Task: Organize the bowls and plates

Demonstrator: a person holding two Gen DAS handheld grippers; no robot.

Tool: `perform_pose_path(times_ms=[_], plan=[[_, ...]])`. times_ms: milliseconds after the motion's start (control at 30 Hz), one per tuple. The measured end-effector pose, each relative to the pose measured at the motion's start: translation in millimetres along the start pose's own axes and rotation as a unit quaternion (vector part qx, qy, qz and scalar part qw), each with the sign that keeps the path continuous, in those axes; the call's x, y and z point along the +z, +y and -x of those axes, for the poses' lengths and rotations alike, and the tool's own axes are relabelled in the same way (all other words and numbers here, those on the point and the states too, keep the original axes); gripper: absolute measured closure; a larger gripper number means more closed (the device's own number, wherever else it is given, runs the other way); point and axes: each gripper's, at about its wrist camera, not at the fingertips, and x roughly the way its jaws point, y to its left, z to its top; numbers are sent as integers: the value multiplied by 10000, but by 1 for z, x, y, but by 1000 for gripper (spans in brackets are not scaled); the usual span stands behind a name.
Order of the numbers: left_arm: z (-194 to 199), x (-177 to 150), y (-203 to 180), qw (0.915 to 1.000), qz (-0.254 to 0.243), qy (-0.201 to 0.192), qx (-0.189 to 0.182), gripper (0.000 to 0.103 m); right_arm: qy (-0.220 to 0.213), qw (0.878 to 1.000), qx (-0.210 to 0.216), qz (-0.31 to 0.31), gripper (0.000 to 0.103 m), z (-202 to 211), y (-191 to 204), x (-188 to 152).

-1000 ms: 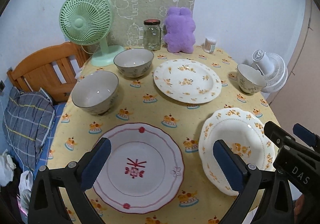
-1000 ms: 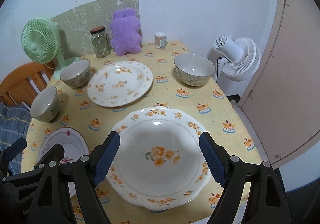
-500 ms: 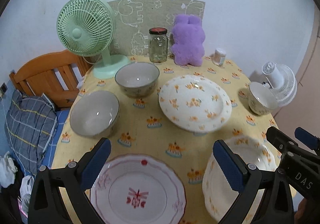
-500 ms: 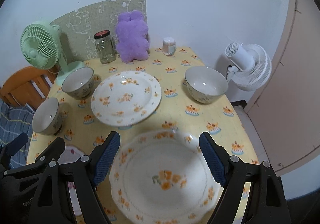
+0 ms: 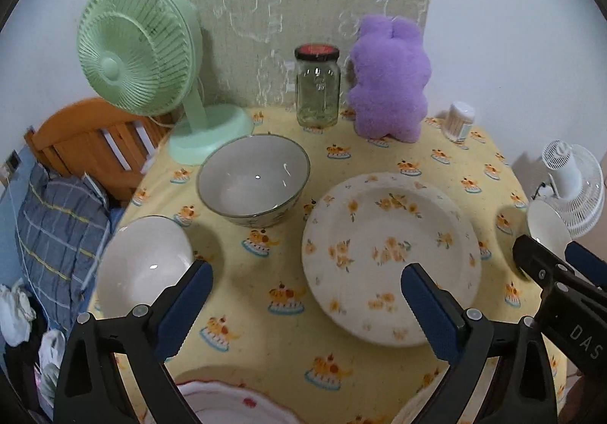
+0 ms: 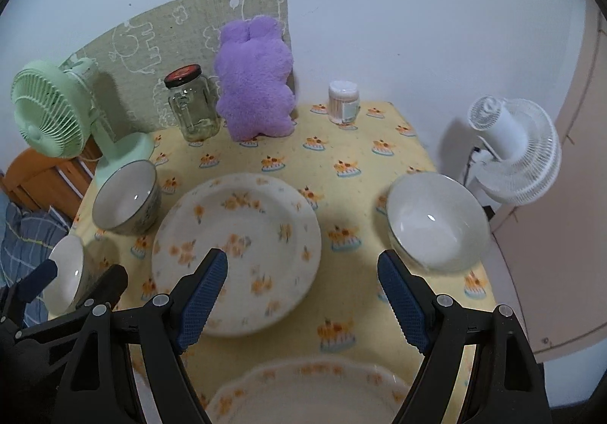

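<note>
A round flowered plate [image 5: 390, 257] [image 6: 237, 251] lies mid-table. A bowl [image 5: 253, 184] [image 6: 125, 196] sits behind it on the left, a second bowl [image 5: 146, 266] [image 6: 68, 274] at the left edge, a third [image 6: 436, 221] [image 5: 548, 226] at the right. A red-trimmed plate [image 5: 227, 403] and a scalloped flowered plate [image 6: 307, 391] lie at the near edge. My left gripper [image 5: 303, 306] and right gripper [image 6: 301, 295] are open and empty above the table's near half.
At the back stand a green fan [image 5: 140, 56], a glass jar [image 5: 318, 86], a purple plush [image 5: 390, 79] and a small container [image 6: 343, 101]. A white fan [image 6: 516, 154] stands off the right edge. A wooden chair [image 5: 95, 143] stands at left.
Both grippers have moved forward over the table; the two near plates have slid to the bottom of the views. Both stay open and empty.
</note>
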Motion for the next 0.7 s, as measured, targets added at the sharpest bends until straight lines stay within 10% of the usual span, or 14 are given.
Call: perform_pose_path(times_ms=[700], plan=[[-115, 0, -26, 9978, -24, 608, 276, 21, 692, 9974, 216, 30, 28, -142, -6, 11]])
